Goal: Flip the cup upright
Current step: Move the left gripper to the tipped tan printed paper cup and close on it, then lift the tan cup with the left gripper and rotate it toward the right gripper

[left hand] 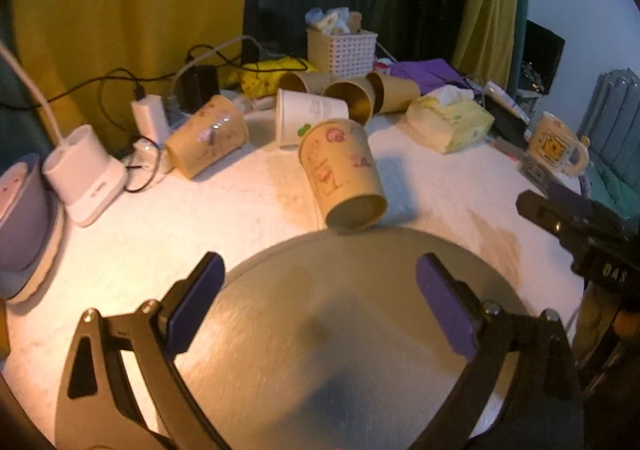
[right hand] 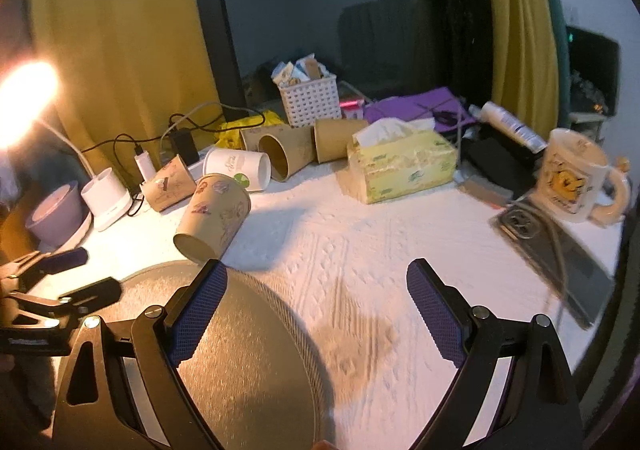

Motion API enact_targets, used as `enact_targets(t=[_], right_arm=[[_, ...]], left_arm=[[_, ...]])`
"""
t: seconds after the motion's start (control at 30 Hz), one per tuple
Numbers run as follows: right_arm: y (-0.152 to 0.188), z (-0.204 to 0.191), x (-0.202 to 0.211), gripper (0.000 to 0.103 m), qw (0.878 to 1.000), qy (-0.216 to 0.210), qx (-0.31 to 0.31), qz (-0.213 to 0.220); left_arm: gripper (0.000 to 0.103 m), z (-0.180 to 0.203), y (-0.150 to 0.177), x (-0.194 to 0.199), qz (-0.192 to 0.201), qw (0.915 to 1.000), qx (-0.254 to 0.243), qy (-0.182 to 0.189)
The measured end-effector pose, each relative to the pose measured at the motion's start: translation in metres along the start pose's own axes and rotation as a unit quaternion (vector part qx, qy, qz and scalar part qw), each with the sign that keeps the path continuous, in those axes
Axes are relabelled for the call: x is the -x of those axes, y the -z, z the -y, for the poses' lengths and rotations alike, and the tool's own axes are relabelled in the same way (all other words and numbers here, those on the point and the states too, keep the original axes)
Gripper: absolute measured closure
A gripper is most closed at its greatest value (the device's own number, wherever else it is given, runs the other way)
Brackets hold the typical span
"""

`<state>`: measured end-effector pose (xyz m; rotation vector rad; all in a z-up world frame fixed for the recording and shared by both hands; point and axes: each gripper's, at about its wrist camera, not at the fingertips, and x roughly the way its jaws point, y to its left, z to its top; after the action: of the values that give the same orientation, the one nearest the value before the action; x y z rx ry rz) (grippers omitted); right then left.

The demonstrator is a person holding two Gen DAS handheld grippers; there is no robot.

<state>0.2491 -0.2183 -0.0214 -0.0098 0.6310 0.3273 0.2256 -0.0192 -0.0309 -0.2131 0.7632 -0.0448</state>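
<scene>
Though both tools hover ready, nothing has been turned yet: from the left, the left gripper [left hand: 320, 300] hangs with its purple pads spread wide and empty over the round grey metal tray [left hand: 340, 350]. Just past the tray's far edge the tan paper cup with cartoon prints [left hand: 342, 174] lies on its side on the white tablecloth [left hand: 460, 186], base toward us. Further right, the right gripper [right hand: 318, 314] is likewise spread, holding nothing. The whole flip remains.
</scene>
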Motion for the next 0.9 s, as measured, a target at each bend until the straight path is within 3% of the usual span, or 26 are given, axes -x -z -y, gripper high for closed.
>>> enact_targets(t=[0.53, 0.6, 0.67, 0.9], right_arm=[[-0.022, 0.049, -0.049, 0.01, 0.999, -0.011, -0.042, -0.029], [-0.023, 0.052, -0.05, 0.01, 0.998, -0.015, -0.048, -0.028], [-0.023, 0.053, -0.052, 0.01, 0.998, -0.015, -0.054, -0.03], [-0.015, 0.044, -0.047, 0.01, 0.998, -0.015, -0.059, -0.034]], left_arm=[[0.006, 0.016, -0.06, -0.089, -0.071, 0.9974, -0.008, 0.002], [0.018, 0.019, -0.061, -0.093, -0.076, 0.997, -0.012, -0.002], [0.039, 0.018, -0.061, -0.101, -0.087, 0.9961, -0.011, -0.007], [0.042, 0.018, -0.055, -0.098, -0.083, 0.9963, -0.019, -0.003]])
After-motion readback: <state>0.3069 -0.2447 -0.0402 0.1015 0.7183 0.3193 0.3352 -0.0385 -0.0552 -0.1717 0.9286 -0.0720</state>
